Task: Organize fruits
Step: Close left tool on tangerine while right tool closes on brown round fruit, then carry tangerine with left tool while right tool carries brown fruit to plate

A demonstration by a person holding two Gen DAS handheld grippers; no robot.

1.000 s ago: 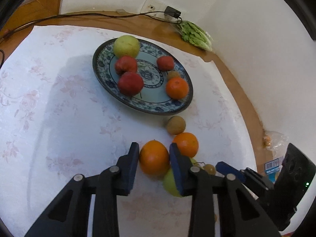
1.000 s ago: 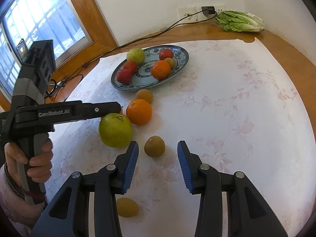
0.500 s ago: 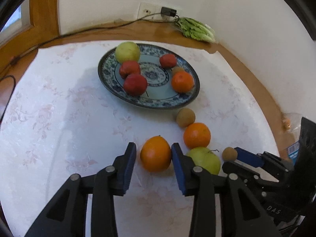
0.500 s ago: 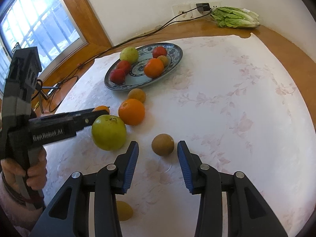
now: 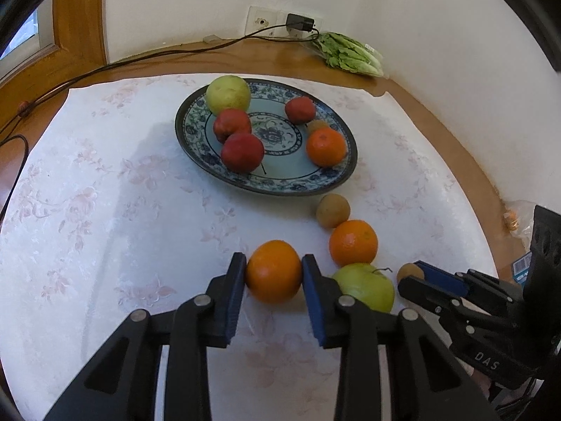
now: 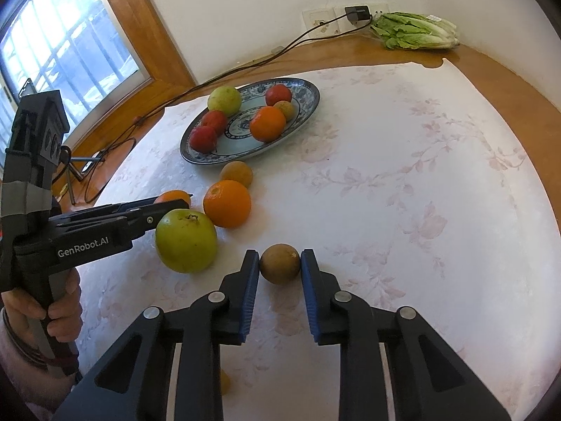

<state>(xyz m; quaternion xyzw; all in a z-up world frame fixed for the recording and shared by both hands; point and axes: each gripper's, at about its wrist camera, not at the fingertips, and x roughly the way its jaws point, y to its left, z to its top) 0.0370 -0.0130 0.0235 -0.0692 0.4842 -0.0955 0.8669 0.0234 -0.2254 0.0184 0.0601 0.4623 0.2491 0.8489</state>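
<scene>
On cloth point(image 5: 105, 210) short of plate point(image 5: 196, 161), orange point(image 5: 274, 271) was clamped by left gripper point(image 5: 273, 273); beside apple point(image 6: 186, 241), brown fruit point(image 6: 279, 263) was pinched by right gripper point(image 6: 279, 267).

Orange point(image 5: 274, 271) btwn jaws; brown fruit point(image 6: 279, 263) likewise, both on tablecloth.

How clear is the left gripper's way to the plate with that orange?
Probably clear: the left gripper, closed on the orange, faces only bare cloth before the plate, whose near side has room.
</scene>
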